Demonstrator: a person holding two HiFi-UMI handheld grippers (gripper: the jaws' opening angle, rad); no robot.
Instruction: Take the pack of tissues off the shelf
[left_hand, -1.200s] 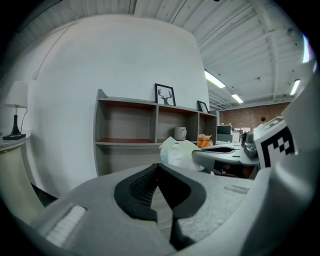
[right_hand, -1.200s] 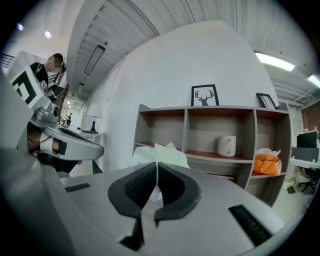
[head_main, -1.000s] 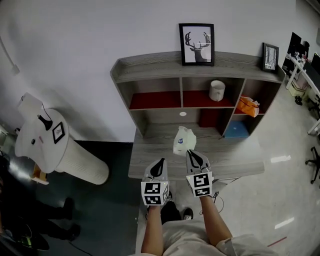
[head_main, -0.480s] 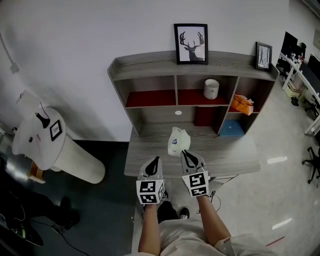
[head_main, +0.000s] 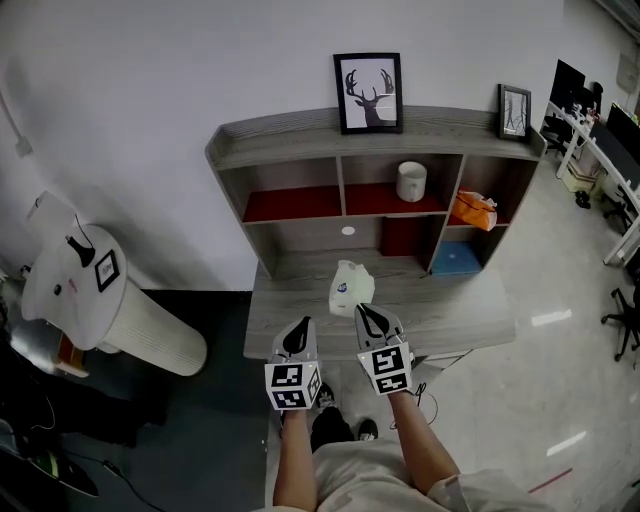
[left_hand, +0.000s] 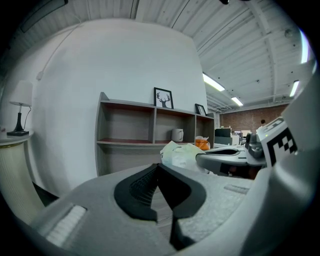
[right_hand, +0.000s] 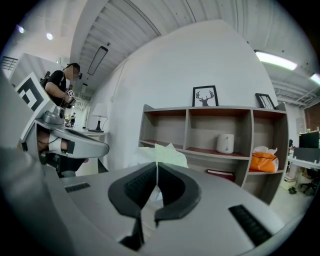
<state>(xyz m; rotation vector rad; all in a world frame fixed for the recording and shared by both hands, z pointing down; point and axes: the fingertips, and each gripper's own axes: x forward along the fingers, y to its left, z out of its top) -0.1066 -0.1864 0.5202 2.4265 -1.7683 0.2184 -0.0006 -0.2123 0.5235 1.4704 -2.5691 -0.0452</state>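
Note:
The pack of tissues (head_main: 349, 285) is a white crinkled plastic pack with a blue mark. It hangs over the grey desk top (head_main: 470, 315), in front of the shelf unit (head_main: 340, 143). My right gripper (head_main: 362, 311) is shut on the pack's near edge; in the right gripper view a thin flap of the pack (right_hand: 163, 152) runs down between the closed pads. My left gripper (head_main: 299, 333) is beside it on the left, shut and holding nothing. From the left gripper view the pack (left_hand: 179, 153) shows just past the shut left gripper (left_hand: 158, 167), with the right gripper (left_hand: 227, 155) behind it.
The shelf holds a white mug (head_main: 410, 181), an orange bag (head_main: 472, 211) and a blue item (head_main: 455, 259). A deer picture (head_main: 367, 91) and a small frame (head_main: 515, 111) stand on top. A round white side table with a lamp (head_main: 75, 280) is at the left. A person (right_hand: 62, 85) stands at the far left of the right gripper view.
The whole head view has slid left by a little. Both grippers and the pack keep their places relative to the desk, and the grip is the same.

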